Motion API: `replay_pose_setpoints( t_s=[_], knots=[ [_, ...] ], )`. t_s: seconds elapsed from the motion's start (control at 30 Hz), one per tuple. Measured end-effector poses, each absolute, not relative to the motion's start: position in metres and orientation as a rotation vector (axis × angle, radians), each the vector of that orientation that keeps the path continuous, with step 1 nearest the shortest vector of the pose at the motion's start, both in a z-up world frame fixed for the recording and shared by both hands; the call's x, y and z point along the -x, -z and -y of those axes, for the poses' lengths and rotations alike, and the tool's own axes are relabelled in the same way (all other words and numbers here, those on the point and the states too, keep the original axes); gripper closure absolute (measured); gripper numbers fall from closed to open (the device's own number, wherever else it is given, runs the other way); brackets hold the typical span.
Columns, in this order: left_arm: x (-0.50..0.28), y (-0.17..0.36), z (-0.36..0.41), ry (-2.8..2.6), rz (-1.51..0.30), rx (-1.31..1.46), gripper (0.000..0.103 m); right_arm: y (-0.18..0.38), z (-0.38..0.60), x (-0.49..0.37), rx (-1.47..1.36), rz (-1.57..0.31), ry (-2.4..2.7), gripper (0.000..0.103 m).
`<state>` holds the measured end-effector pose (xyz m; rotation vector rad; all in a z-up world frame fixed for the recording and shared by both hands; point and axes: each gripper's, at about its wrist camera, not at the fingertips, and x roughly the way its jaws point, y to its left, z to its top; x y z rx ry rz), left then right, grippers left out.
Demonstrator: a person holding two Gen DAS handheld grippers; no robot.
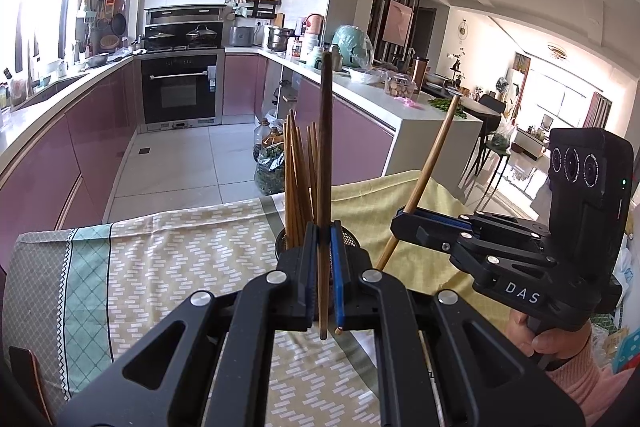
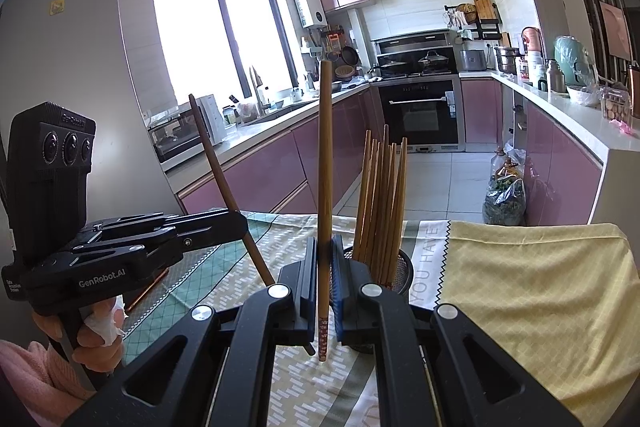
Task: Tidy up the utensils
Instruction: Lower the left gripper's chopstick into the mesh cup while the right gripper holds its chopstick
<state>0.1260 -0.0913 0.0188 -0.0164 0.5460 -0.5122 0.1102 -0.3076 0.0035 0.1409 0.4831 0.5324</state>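
My left gripper (image 1: 323, 267) is shut on a dark brown chopstick (image 1: 325, 163) held upright. It also shows in the right wrist view (image 2: 244, 227), where the chopstick (image 2: 216, 163) leans. My right gripper (image 2: 323, 267) is shut on a lighter wooden chopstick (image 2: 325, 163) with a patterned tip, also upright. In the left wrist view it (image 1: 400, 217) holds that chopstick (image 1: 430, 155) tilted. A black mesh holder (image 2: 404, 269) with several wooden chopsticks (image 2: 380, 195) stands just beyond both grippers, also in the left wrist view (image 1: 298, 183).
A table under a patterned green, beige and yellow cloth (image 1: 160, 259) carries the holder. A loose chopstick (image 2: 146, 291) lies on the cloth at the left. Beyond the table edge are pink kitchen cabinets (image 2: 256, 175), an oven (image 1: 180, 91) and bags on the floor (image 2: 504, 195).
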Motion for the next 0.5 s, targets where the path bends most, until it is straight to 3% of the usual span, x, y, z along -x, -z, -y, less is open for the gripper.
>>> replay_pose_setpoints(
  t_s=[0.5],
  knots=[
    [-0.1293,-0.0271,0.0915,0.514,-0.522,0.011,0.096,-0.0069,0.3077,-0.112,-0.134,-0.462,-0.526,0.097]
  ],
)
